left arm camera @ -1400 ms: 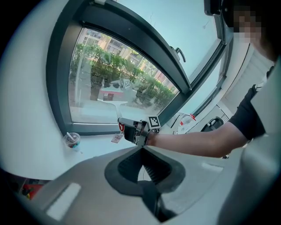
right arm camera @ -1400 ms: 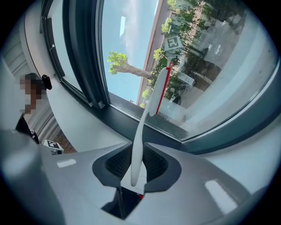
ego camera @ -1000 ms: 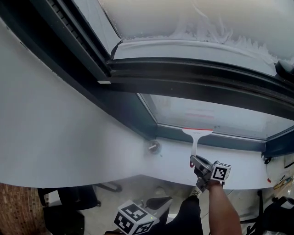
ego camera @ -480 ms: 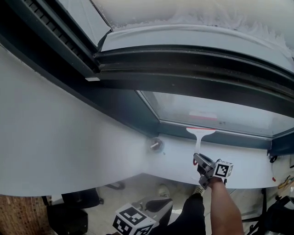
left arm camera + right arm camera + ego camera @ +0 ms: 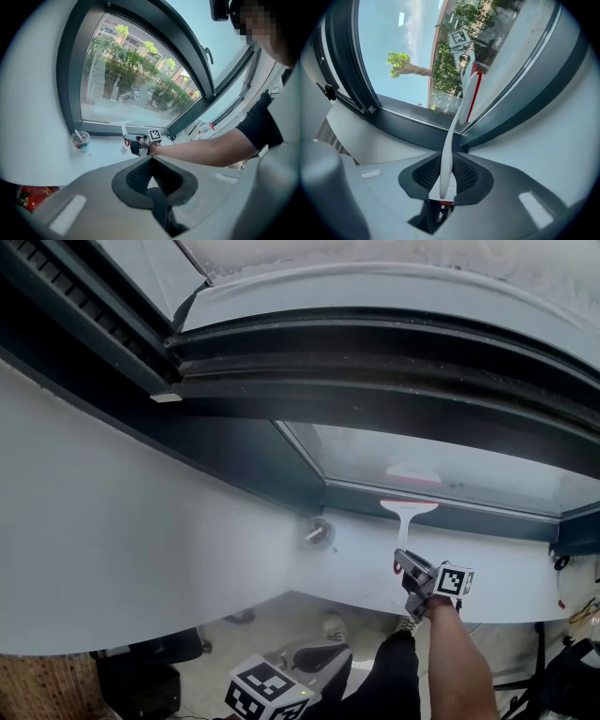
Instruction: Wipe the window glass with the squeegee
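1. Head view: the right gripper (image 5: 405,563) is clamped on the low end of the squeegee (image 5: 405,512), just above the white sill (image 5: 497,568). The blade sits right at the bottom edge of the window glass (image 5: 450,465), hard by the dark frame (image 5: 375,502). The left gripper (image 5: 319,655) hangs low, well apart from the window. A cup (image 5: 317,532) stands on the sill off to the left.

2. Left gripper view: the left gripper (image 5: 151,173) has its jaws pressed together with nothing between them. Beyond it, the right gripper (image 5: 133,143) holds the squeegee (image 5: 124,130) at the foot of the window glass (image 5: 131,79), with the cup (image 5: 80,139) and its straw further along the sill.

3. Right gripper view: the right gripper (image 5: 445,176) pinches a slim, smooth white handle. The squeegee (image 5: 461,112) curves up to a wide head with a red strip, near the window glass (image 5: 408,42).
   - The grip is thin and far from the blade, so a firm push could twist the handle between the pads.
   - This low, the blade may ride onto the frame (image 5: 412,126) and leave a streak.
   - A wide sideways sweep could reach the cup.
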A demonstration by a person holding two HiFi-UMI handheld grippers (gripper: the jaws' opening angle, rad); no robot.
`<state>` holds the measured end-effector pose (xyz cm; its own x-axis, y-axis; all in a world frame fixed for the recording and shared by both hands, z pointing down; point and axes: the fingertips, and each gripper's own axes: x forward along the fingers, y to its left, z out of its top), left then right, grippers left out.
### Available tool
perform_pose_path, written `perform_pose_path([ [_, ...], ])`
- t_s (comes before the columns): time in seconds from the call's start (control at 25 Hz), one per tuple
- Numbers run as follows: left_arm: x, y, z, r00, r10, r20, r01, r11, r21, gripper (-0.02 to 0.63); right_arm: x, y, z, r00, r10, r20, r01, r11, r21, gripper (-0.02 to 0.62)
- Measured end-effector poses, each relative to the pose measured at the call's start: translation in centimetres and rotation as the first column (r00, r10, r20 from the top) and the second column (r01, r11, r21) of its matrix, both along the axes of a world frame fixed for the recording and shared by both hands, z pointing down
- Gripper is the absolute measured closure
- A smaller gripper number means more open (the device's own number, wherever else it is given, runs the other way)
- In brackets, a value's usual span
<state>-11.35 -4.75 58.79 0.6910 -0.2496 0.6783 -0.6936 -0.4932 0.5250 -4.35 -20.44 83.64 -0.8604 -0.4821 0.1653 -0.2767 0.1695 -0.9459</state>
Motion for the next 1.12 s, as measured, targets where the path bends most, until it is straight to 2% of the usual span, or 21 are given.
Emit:
perform_pose_path([
  [0.2,0.3,0.0,0.1,1.0,0.013,-0.004,-0.013,1.0,-0.004,0.605,0.1,0.4,1.1,1.0,-0.013,-0.022,0.012,0.999,-0.042,0.497],
  [0.48,0.4,-0.5,-0.9,0.999,0.028,-0.024,-0.028,1.0,0.013,0.605,0.4,0.8,-2.3,1.0,0.012,-0.008,-0.012,1.0,0.006,0.497],
  [0.84,2.5,0.2,-5.0,0.995,0.07,-0.072,-0.067,0.997,0.041,0.605,2.3,3.3,-13.1,0.994,0.084,0.075,-0.094,0.986,0.138,0.497],
  [1.12,3.6,2.0,-8.5,0.984,0.148,-0.097,-0.139,0.986,0.093,0.605,3.5,5.8,-24.1,0.986,0.093,0.137,-0.131,0.945,0.299,0.497],
])
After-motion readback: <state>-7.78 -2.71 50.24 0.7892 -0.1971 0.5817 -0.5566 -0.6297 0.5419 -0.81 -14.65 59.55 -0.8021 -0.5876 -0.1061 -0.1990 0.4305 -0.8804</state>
